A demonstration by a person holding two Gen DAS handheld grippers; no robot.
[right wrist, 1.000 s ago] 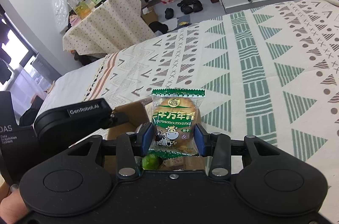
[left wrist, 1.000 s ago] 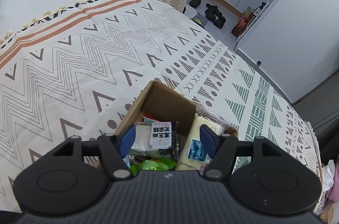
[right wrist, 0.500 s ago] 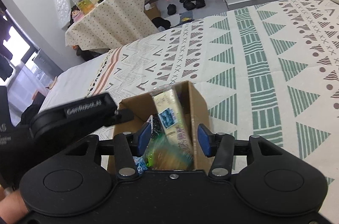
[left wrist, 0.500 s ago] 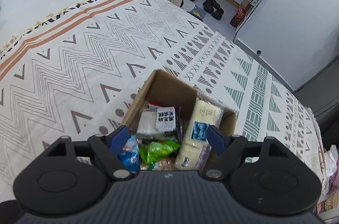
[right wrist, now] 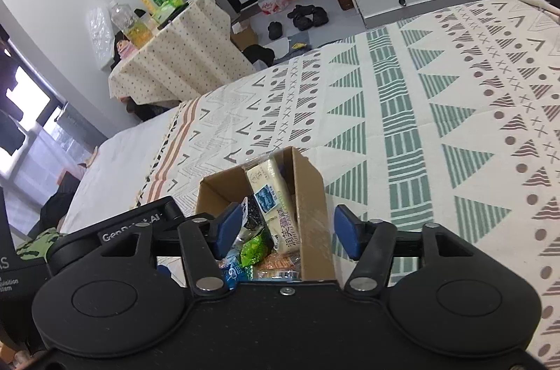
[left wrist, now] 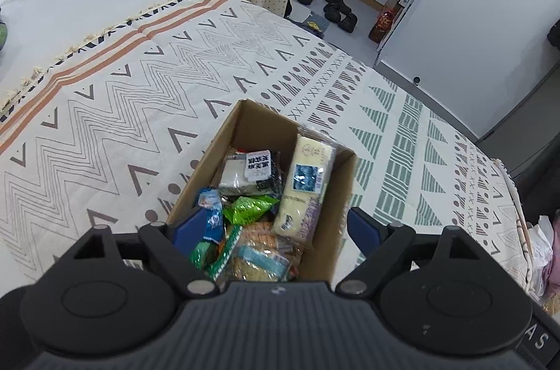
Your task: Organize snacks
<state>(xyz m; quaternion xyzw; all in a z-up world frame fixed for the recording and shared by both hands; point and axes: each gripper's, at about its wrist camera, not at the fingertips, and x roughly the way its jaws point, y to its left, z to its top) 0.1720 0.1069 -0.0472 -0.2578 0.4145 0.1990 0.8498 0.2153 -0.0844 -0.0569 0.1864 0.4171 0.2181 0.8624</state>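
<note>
In the left wrist view, the left gripper (left wrist: 276, 225) hangs over an open cardboard box (left wrist: 344, 191) on the patterned bedspread (left wrist: 115, 97), its jaws opening with nothing clamped; the box holds snack packets, among them a long pale yellow packet (left wrist: 302, 184) leaning on the right wall and a green packet (left wrist: 250, 207). In the right wrist view, the right gripper (right wrist: 285, 230) is over the same box (right wrist: 309, 205), its jaws opening and empty, the yellow packet (right wrist: 274, 195) below.

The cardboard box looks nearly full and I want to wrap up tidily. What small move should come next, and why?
Probably lift both claws clear of the cardboard box. The left claw and right claw are opening with nothing held between their pads, and the snack packets, including the long pale packet, already lie inside.
</note>
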